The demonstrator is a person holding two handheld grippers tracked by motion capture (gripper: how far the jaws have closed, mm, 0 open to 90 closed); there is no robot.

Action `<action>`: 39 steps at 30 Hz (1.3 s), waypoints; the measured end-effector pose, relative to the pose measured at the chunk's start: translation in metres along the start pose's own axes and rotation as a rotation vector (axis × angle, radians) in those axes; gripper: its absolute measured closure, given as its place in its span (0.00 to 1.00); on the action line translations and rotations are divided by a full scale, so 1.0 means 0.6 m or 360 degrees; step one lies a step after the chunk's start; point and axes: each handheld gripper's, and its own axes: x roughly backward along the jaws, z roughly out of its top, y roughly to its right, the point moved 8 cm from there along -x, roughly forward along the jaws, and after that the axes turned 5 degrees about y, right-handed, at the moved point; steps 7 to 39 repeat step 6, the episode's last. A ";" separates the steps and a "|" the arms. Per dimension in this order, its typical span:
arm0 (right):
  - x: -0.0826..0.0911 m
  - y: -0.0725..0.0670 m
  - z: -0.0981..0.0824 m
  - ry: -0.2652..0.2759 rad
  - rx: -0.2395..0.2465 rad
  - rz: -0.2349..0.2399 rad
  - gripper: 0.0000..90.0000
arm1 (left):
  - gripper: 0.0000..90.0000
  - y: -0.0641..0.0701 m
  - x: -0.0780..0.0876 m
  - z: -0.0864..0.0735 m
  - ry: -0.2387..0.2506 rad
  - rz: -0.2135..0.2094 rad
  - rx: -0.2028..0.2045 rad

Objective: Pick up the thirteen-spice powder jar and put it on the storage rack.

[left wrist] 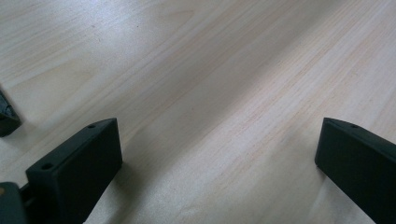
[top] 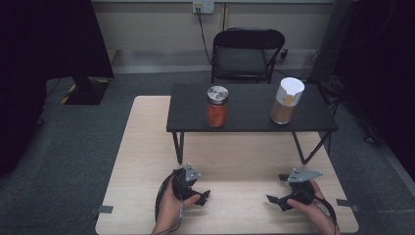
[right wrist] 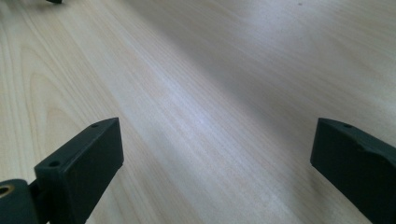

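Jars wait on the black shelf (top: 252,120) at the far side of the wooden table (top: 147,147) in the high view, well apart from both grippers. The left jar (top: 217,107) is clear with a metal screw lid, filled nearly to the top with something orange-red, likely a spice or sauce. The right jar (top: 286,101) is taller, with a white cap and brownish contents, a powder or granules by the look of it. Both stand upright and well apart from each other. The left gripper (top: 201,195) and right gripper (top: 274,199) rest low over the near edge of the table, each held in a hand, tips pointing inward toward one another.

I judge both jars stiff and smooth-sided, so slippery under hard jaws, and the clear one probably glass, hence breakable and fairly heavy when full. A grip across the body just below the lid, where the wall is straight, looks safest; the lids themselves may turn.

Left gripper view: its two black jaws stand wide apart with nothing between them, just bare pale wood below. A small dark piece at the left edge may be the other gripper's tip; I cannot tell for sure.

Right gripper view: jaws likewise spread wide and empty over the wood grain.
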 end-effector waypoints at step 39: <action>-0.006 -0.002 0.005 -0.0070 0.0016 -0.0006 0.04 | 0.00 0.000 0.000 0.000 0.0000 0.0000 0.0000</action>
